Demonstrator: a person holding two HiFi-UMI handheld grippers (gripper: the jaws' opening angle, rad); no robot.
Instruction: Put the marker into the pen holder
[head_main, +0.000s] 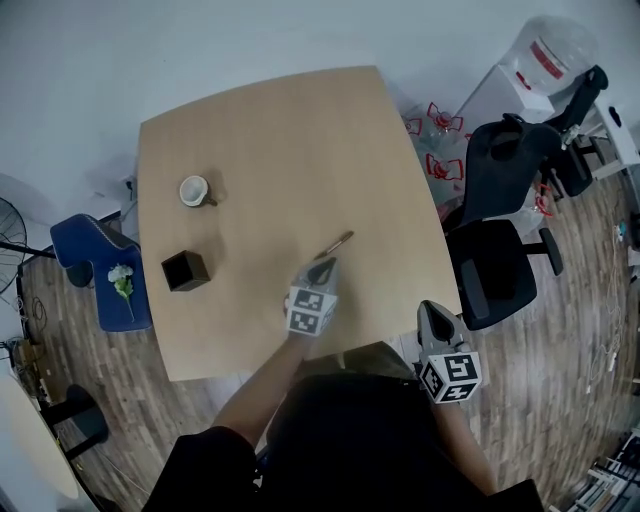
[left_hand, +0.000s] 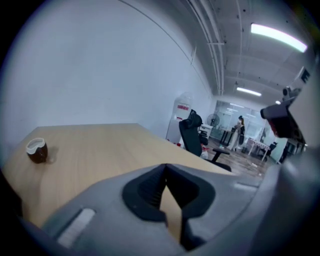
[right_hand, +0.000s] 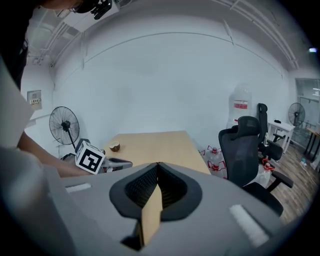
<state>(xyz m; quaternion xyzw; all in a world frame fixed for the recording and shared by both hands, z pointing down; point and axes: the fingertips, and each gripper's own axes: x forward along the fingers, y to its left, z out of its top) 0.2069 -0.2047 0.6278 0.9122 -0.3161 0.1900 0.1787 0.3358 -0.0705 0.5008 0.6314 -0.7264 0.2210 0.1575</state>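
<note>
The marker (head_main: 336, 243) lies flat on the desk (head_main: 270, 130), slanted, a little right of the middle and toward the near edge, untouched. Just short of its near end hovers the left claw (head_main: 322, 265), aimed along it. That looks like the line-up for a pick. In the left gripper view the jaws meet at their tips with nothing between them, so they would have to part before they could take the marker. The marker itself does not show in that view, probably because it lies below the claw's body.

The pen holder (head_main: 186, 270), a dark square box with its mouth up, stands well apart to the left near the desk's near-left part. A carry across the desk would follow the pick. Farther back on the same side sits a small brown cup (head_main: 195, 190), clear of that path.

The right claw (head_main: 432, 315) hangs off the desk's near-right corner, close to the person's body. It is also closed on nothing and seems parked out of the way. An office chair (head_main: 500, 230) stands beyond the desk's right edge.
</note>
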